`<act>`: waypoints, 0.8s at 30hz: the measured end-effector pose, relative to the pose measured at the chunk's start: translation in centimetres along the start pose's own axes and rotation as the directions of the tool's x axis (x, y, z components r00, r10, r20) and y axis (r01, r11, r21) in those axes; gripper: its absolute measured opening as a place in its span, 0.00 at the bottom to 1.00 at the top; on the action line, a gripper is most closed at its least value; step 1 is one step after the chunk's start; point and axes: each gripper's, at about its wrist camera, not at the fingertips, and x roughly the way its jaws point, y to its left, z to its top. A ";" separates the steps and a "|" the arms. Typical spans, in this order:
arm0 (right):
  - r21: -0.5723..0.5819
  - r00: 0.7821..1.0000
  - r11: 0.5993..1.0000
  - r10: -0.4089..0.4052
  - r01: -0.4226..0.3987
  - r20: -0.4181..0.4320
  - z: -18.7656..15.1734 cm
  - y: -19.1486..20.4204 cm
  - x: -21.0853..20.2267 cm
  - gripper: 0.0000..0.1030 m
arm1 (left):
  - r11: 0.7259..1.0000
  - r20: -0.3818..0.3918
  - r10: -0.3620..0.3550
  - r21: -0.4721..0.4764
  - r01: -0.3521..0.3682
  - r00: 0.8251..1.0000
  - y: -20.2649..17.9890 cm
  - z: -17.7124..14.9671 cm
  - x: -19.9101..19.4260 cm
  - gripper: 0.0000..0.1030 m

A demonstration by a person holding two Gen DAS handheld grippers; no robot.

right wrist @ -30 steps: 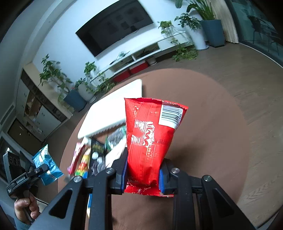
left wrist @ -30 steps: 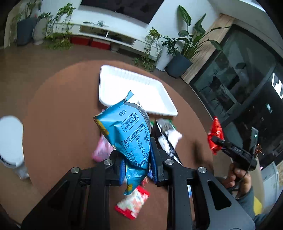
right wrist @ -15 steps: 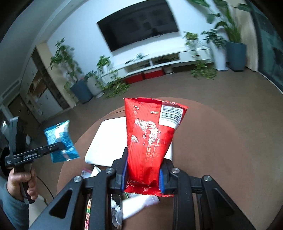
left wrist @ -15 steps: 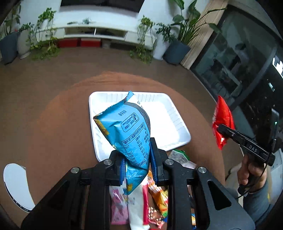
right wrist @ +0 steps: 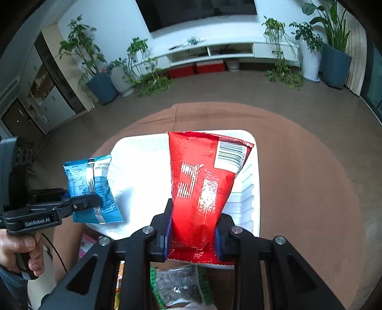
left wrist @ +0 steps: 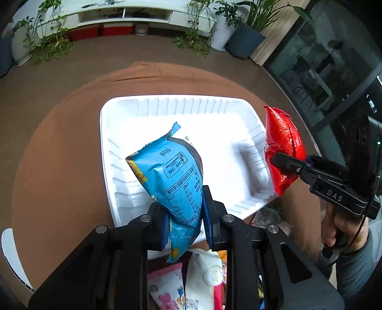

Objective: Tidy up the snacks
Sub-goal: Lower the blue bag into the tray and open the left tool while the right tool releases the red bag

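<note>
Both grippers, left [left wrist: 183,217] clamping blue packet [left wrist: 170,176], right [right wrist: 192,235] clamping red packet [right wrist: 203,188], newly carried over white tray [left wrist: 124,105] at 12 o'clock; release pending.

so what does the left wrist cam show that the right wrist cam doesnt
Only the left wrist view: a pink packet and a white packet under the gripper, a white chair edge, and the right hand.

Only the right wrist view: the wall TV, a green-edged packet, and the left hand.

Both: the white tray, the brown table, the left gripper shut on the blue bag, and the right gripper shut on the red bag.
</note>
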 end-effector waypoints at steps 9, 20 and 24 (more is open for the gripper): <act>-0.015 0.997 0.999 -0.035 0.034 -0.062 0.0 -0.5 3.3 0.28 | 1.000 -0.045 0.023 -0.020 -0.024 0.999 0.9 0.3 2.3 0.22; -0.004 0.992 0.996 -0.093 0.093 -0.085 -0.4 -1.6 4.4 0.34 | 0.995 -0.054 0.095 -0.029 -0.096 0.994 1.7 0.3 3.1 0.40; 0.002 0.992 0.995 -0.100 0.100 -0.077 -0.6 -1.7 4.1 0.42 | 0.994 -0.051 0.106 -0.027 -0.107 0.993 2.1 -0.1 2.6 0.41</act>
